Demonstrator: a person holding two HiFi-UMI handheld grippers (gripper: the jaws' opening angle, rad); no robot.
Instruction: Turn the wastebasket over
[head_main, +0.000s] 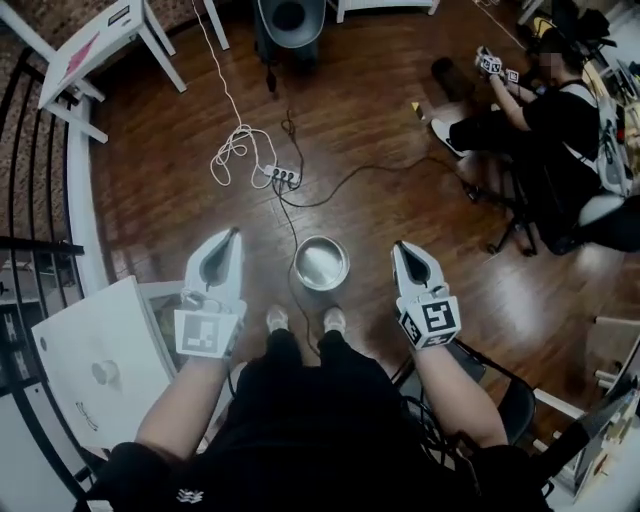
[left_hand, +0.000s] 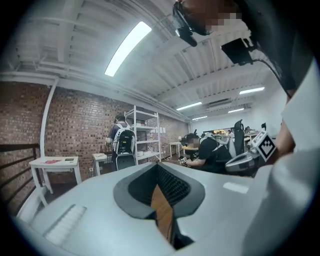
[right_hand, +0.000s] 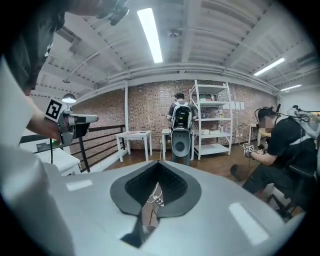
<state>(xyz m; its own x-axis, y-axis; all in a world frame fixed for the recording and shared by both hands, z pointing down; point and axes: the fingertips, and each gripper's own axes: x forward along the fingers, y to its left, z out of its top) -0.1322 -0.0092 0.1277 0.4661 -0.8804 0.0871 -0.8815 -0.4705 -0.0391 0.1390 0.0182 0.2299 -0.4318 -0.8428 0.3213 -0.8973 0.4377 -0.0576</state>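
Note:
The wastebasket (head_main: 321, 263) is a small round silver metal bin on the wooden floor just ahead of my shoes, and I look down into what seems its open top. My left gripper (head_main: 235, 233) is held up to its left and my right gripper (head_main: 398, 245) to its right, both well above it and apart from it. Each has its jaws together with nothing between them. In the left gripper view the left gripper (left_hand: 157, 165) points level across the room, and the right gripper (right_hand: 159, 162) does the same in its view. Neither gripper view shows the wastebasket.
A power strip (head_main: 283, 176) with white and black cables lies on the floor beyond the wastebasket. A white cabinet (head_main: 100, 360) and black railing stand at my left, a white table (head_main: 95, 50) at far left, a grey standing bin (head_main: 290, 20) at the back. A seated person (head_main: 560, 120) is at right.

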